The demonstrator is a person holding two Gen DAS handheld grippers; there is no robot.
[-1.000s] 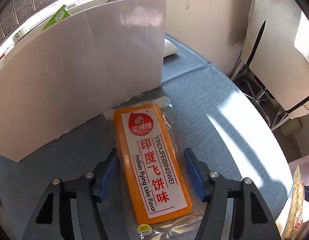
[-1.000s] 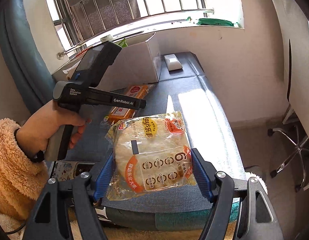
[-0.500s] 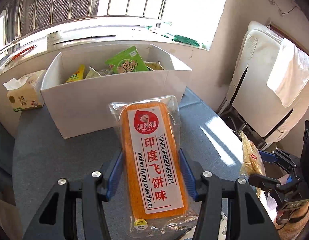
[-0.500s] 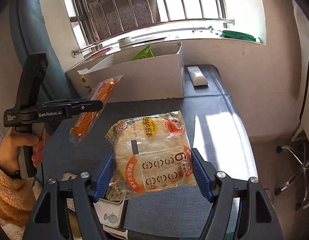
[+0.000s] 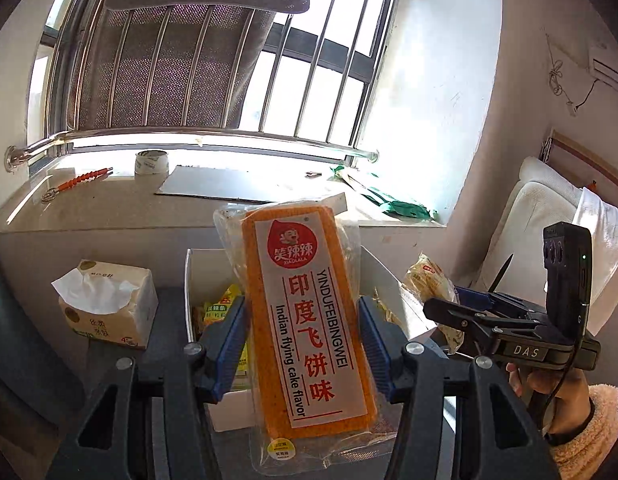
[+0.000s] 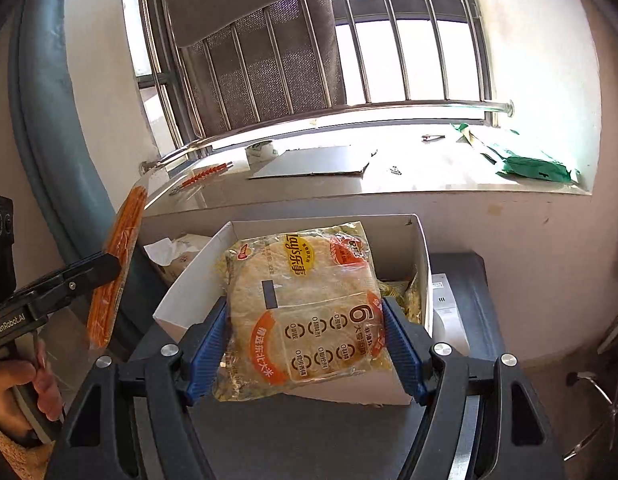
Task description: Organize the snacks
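Observation:
My left gripper (image 5: pixel 301 344) is shut on a long orange Indian flying cake snack pack (image 5: pixel 305 320) and holds it in the air above the white snack box (image 5: pixel 191 280). My right gripper (image 6: pixel 305 344) is shut on a clear Lay's rice cracker bag (image 6: pixel 305 308) and holds it over the same white box (image 6: pixel 423 248). The orange pack also shows edge-on at the left of the right wrist view (image 6: pixel 117 268). The cracker bag shows at the right of the left wrist view (image 5: pixel 429 284). Several snack packets lie inside the box.
A tissue pack (image 5: pixel 105 304) stands left of the box on the grey table (image 6: pixel 309 432). The window sill (image 6: pixel 389 176) behind holds a tape roll (image 5: pixel 150 163), a flat board and green bags (image 6: pixel 537 164). A white chair (image 5: pixel 549 216) stands at the right.
Both grippers have risen from the table with their packs and moved forward to above the white box. The views now tilt up toward the window.

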